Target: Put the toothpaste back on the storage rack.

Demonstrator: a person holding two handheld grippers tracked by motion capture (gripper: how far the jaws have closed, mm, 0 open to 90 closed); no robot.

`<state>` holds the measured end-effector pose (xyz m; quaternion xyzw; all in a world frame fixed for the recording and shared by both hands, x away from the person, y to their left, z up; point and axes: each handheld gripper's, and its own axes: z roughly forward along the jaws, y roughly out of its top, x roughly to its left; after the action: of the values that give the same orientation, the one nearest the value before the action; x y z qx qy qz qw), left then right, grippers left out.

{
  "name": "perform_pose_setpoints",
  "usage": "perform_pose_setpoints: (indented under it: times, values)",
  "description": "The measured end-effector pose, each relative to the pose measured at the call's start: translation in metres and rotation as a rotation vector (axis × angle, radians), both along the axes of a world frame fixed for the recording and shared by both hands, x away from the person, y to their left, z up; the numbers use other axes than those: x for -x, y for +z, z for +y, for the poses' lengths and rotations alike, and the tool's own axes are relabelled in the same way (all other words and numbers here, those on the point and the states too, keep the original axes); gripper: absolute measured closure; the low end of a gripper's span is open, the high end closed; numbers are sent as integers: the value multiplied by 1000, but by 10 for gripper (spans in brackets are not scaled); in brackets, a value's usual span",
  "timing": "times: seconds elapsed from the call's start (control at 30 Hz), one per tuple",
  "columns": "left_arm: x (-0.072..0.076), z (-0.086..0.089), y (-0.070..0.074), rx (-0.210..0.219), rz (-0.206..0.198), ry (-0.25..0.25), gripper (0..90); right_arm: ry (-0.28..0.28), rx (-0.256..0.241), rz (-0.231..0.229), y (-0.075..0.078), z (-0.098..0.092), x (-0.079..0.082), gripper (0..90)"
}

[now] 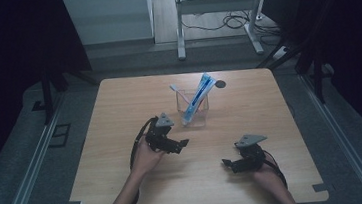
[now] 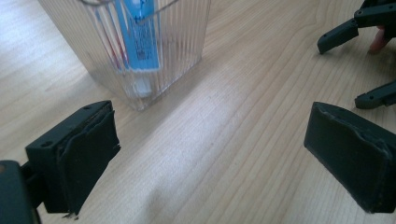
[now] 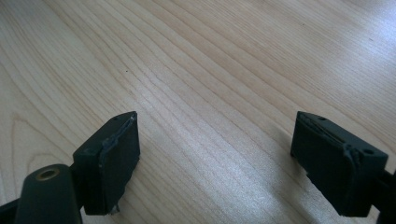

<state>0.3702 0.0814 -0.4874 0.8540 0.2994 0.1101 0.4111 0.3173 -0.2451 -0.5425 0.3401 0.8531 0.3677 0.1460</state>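
Note:
A clear ribbed cup (image 1: 192, 107) stands near the middle of the wooden table (image 1: 119, 103). In it lean a blue toothpaste tube (image 1: 198, 98) and a white toothbrush (image 1: 177, 91). My left gripper (image 1: 180, 144) rests on the table just left and in front of the cup, open with nothing between its jaws. Its own view shows the cup (image 2: 140, 51) close ahead with the tube (image 2: 140, 37) inside. My right gripper (image 1: 227, 164) sits open near the front right, pointing left over bare wood. Its jaws also show far right in the left gripper view (image 2: 359, 60).
A small dark round mark (image 1: 221, 84) lies on the table behind the cup. Beyond the table stand white desk legs (image 1: 180, 26) with loose cables (image 1: 231, 21) on the floor. Metal rails (image 1: 30, 172) run along both sides.

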Motion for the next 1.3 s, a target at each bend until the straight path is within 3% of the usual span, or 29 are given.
perform_pose_setpoints:
  times: [0.27,0.63,1.07,1.3]
  values:
    - [9,5,-12,4,18,2,31,0,0,0,0,0,0,153]
    - [21,10,-32,-48,19,21,31,-3,-1,0,0,0,0,152]
    - [26,14,-56,-85,50,27,31,-6,-2,1,0,0,0,152]
    - [27,14,-57,-116,59,32,33,-6,-2,1,0,0,0,152]
